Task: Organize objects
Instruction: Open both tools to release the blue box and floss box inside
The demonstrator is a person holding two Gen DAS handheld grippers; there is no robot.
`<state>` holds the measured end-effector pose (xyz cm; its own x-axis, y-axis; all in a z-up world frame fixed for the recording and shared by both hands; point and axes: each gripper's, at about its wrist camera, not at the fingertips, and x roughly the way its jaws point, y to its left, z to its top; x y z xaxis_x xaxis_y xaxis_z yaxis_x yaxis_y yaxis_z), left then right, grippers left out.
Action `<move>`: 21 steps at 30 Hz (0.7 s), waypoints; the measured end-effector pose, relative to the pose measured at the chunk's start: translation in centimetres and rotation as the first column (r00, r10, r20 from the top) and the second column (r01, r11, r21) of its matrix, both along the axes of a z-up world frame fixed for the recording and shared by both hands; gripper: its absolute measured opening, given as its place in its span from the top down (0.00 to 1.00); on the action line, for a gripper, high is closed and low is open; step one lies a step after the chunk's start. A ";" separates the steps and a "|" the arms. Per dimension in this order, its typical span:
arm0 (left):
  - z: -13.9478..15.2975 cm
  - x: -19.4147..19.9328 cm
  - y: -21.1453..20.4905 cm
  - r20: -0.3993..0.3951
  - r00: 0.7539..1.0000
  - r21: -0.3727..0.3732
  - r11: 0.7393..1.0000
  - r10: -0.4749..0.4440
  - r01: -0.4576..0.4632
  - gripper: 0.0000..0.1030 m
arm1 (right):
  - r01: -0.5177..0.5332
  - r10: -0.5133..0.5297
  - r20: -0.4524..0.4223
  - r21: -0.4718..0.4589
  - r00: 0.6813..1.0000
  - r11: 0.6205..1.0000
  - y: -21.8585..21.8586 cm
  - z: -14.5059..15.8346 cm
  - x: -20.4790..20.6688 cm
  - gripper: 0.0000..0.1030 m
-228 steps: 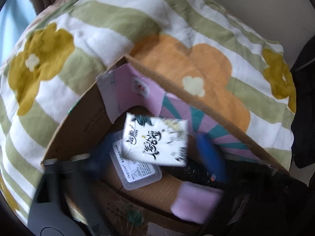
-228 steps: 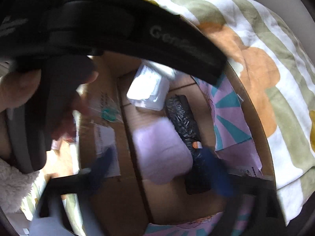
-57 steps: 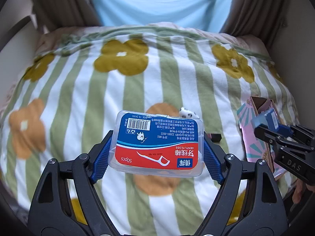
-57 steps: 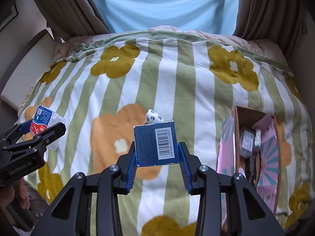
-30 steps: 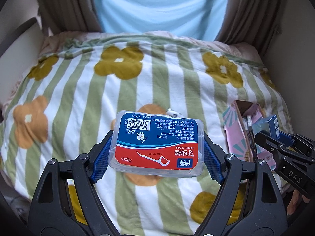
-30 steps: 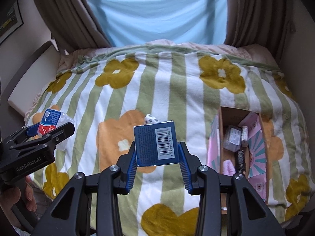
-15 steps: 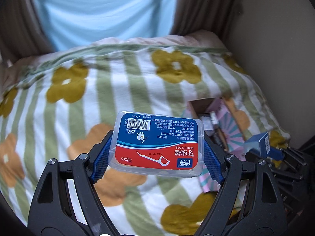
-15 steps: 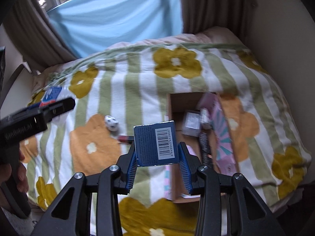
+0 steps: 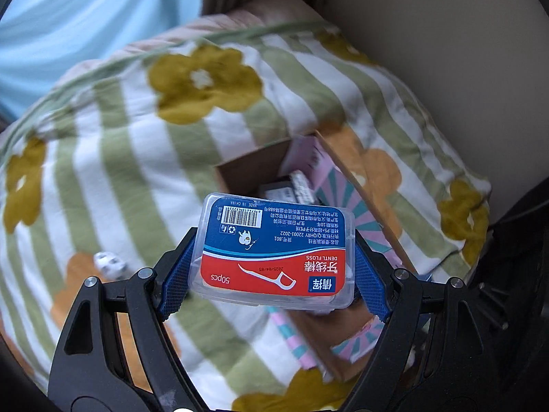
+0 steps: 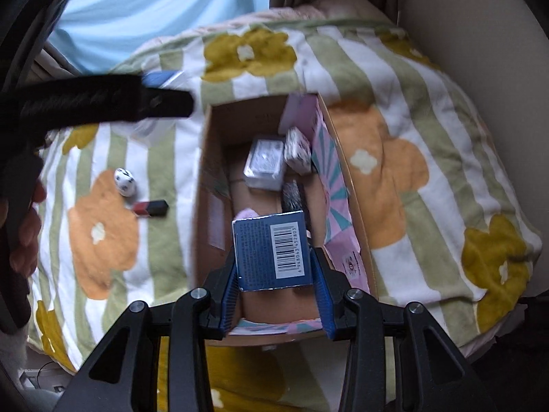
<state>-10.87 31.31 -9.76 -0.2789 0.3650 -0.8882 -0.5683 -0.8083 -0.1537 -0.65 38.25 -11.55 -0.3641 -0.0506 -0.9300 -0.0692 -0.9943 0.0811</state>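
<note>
My left gripper (image 9: 272,274) is shut on a clear dental floss box (image 9: 274,250) with a red and blue label, held above the near end of the open cardboard box (image 9: 247,168). My right gripper (image 10: 274,292) is shut on a small dark blue carton (image 10: 271,254) with a barcode, held over the cardboard box (image 10: 206,185). Inside that box lie a clear plastic case (image 10: 264,164), a small patterned pack (image 10: 296,149), a black item and a lilac item. The left gripper also shows as a dark blurred arm in the right wrist view (image 10: 103,103).
The box sits on a bed with a green-striped flower blanket (image 10: 429,110). A white spotted die (image 10: 125,180) and a red and black tube (image 10: 151,207) lie on the blanket left of the box. A beige wall (image 10: 480,17) runs along the right; curtains stand behind.
Both grippers have swung right and closer to the cardboard box, each still holding its item. The right gripper's carton now hangs over the box interior.
</note>
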 end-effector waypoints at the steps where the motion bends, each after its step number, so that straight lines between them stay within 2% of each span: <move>1: -0.7 -0.3 0.9 0.008 1.000 -0.007 1.000 -0.013 0.014 0.22 | 0.002 -0.002 0.012 -0.003 1.000 1.000 0.3 -0.8 -0.2 0.65; 6: -5.7 -1.6 5.3 0.053 0.994 -0.071 0.993 -0.094 0.098 0.22 | -0.006 0.007 0.064 -0.017 0.998 1.000 1.1 -4.4 -1.2 0.65; 11: -9.5 -2.1 7.5 0.106 0.985 -0.124 0.981 -0.138 0.150 0.22 | 0.000 0.004 0.103 -0.043 0.995 0.999 1.3 -7.0 -1.8 0.65; 19: -11.1 -1.8 8.9 0.105 0.972 -0.171 0.959 -0.210 0.225 0.22 | -0.002 0.008 0.111 -0.053 0.994 0.999 1.2 -8.0 -2.1 0.65; 21: -11.1 -1.7 9.1 0.097 0.971 -0.180 0.956 -0.217 0.232 0.21 | 0.000 0.007 0.111 -0.059 0.994 0.998 1.2 -8.0 -2.2 0.61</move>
<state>-12.57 40.41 -20.83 -0.1387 0.2342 -0.9622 -0.7310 -0.6797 -0.0600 -2.89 39.48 -19.56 -0.2584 -0.1078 -0.9600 -0.0779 -0.9882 0.1320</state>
